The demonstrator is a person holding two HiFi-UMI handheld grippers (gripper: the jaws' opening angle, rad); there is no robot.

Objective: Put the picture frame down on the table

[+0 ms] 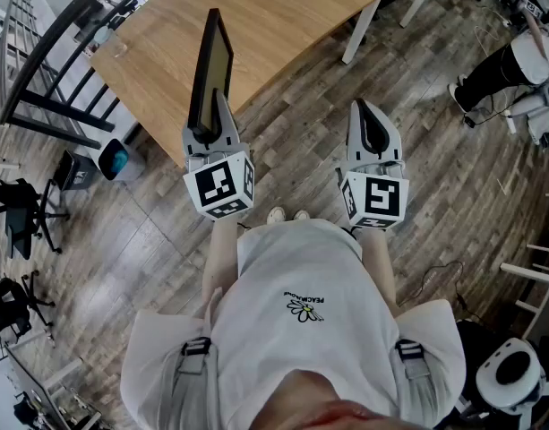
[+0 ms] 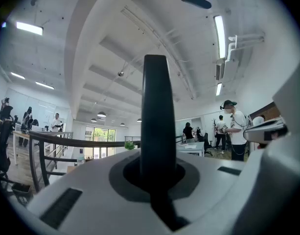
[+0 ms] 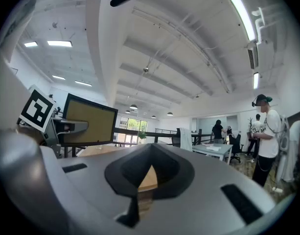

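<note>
A black picture frame [image 1: 211, 70] with a tan panel stands upright and edge-on above the near edge of the wooden table [image 1: 283, 16]. My left gripper [image 1: 218, 104] is shut on the frame's lower edge. In the left gripper view the frame's dark edge [image 2: 157, 111] rises between the jaws of my left gripper [image 2: 157, 177]. My right gripper [image 1: 368, 107] is shut with nothing in it, over the floor to the right of the frame. The right gripper view shows the frame [image 3: 88, 119] at the left, its tan face showing, held above the table [image 3: 94, 150].
A black railing [image 1: 41, 52] runs along the table's left side. A bin [image 1: 117, 159] stands on the floor near the table's corner, with black office chairs [image 1: 14, 213] further left. A person [image 1: 516, 61] is at the upper right. The table's white leg [image 1: 362, 30] is ahead of my right gripper.
</note>
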